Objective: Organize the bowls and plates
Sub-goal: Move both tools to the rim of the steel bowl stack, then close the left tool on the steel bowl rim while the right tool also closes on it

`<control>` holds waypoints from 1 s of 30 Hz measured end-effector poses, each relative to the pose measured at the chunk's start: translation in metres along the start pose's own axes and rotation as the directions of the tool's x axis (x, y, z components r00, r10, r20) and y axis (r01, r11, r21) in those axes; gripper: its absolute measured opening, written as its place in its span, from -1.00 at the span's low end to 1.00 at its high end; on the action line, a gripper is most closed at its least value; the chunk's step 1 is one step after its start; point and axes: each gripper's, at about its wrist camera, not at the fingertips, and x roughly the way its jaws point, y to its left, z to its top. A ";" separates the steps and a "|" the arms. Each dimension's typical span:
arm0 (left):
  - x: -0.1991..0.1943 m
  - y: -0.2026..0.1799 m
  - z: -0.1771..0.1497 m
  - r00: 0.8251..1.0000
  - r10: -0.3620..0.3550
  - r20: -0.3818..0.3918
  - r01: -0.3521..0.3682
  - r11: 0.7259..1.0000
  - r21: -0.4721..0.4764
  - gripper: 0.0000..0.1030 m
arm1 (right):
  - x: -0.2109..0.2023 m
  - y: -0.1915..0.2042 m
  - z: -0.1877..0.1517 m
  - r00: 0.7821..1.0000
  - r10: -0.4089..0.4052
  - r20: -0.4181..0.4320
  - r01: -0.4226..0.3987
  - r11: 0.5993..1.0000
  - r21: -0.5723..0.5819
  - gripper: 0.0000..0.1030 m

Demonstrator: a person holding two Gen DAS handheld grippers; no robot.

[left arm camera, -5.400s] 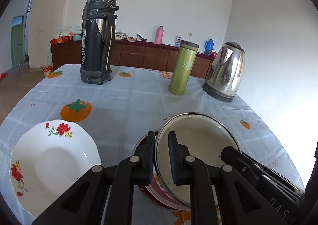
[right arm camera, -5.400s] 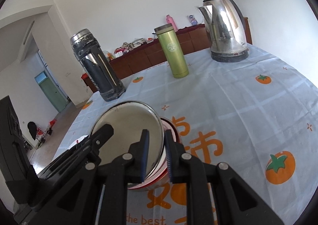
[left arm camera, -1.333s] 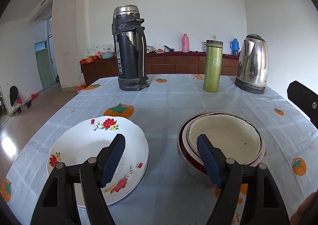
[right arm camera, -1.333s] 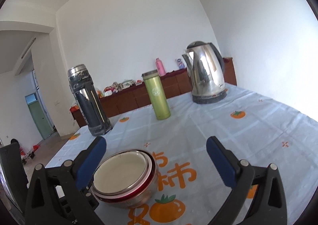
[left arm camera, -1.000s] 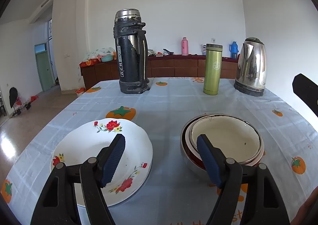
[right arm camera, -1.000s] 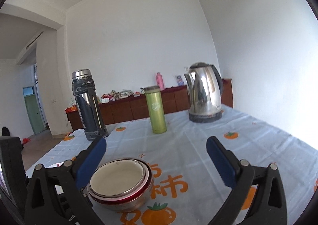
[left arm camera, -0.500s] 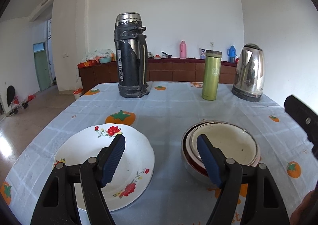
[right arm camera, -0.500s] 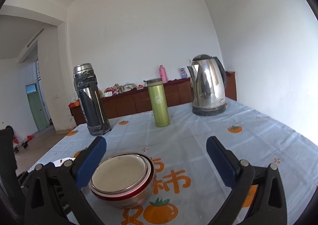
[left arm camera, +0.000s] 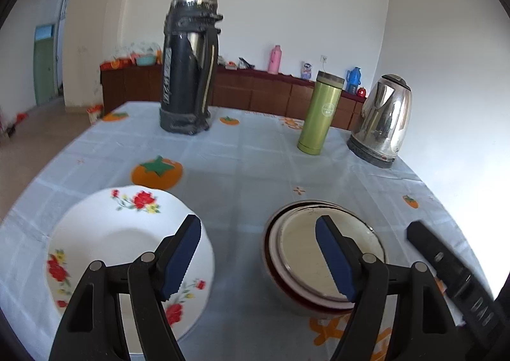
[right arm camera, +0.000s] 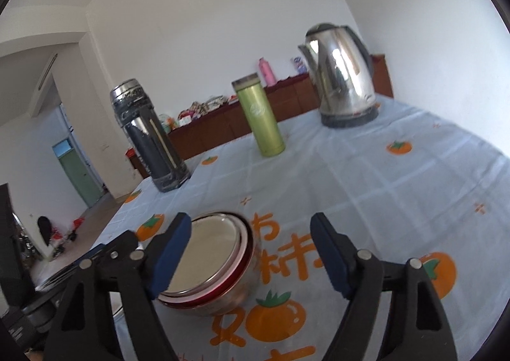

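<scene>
A stack of nested bowls (left arm camera: 306, 252), cream enamel inside a red and steel one, sits on the tablecloth; it also shows in the right wrist view (right arm camera: 220, 259). A white floral plate (left arm camera: 118, 239) lies to its left. My left gripper (left arm camera: 258, 252) is open and empty, hovering between plate and bowls. My right gripper (right arm camera: 251, 252) is open and empty, just right of the bowls; its body shows in the left wrist view (left arm camera: 455, 278).
A tall black thermos (left arm camera: 189, 64), a green flask (left arm camera: 320, 112) and a steel kettle (left arm camera: 381, 121) stand at the table's far side. The tablecloth (right arm camera: 398, 188) has orange fruit prints. A sideboard runs along the back wall.
Both grippers let go of the cream bowl, opened and drew back; in the last half second both have tilted down and come closer to the table again.
</scene>
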 end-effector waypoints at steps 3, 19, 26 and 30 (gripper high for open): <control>0.007 -0.004 0.002 1.000 -0.018 -0.015 0.017 1.000 -0.014 0.48 | 0.009 0.005 -0.004 0.999 -0.001 -0.035 0.000 1.000 -0.023 0.50; 0.035 -0.007 -0.004 0.991 -0.063 -0.116 0.053 0.995 -0.088 -0.22 | 0.029 -0.001 -0.012 0.987 0.052 -0.155 -0.045 0.998 0.048 0.19; 0.039 -0.010 -0.004 0.991 -0.045 -0.122 0.037 0.997 -0.065 -0.32 | 0.039 -0.004 -0.016 0.973 0.097 -0.208 -0.078 0.992 0.095 0.02; 0.040 0.001 0.001 0.985 -0.104 -0.137 0.089 0.990 -0.110 -0.32 | 0.039 -0.009 -0.016 0.971 0.117 -0.209 -0.091 0.987 0.129 -0.03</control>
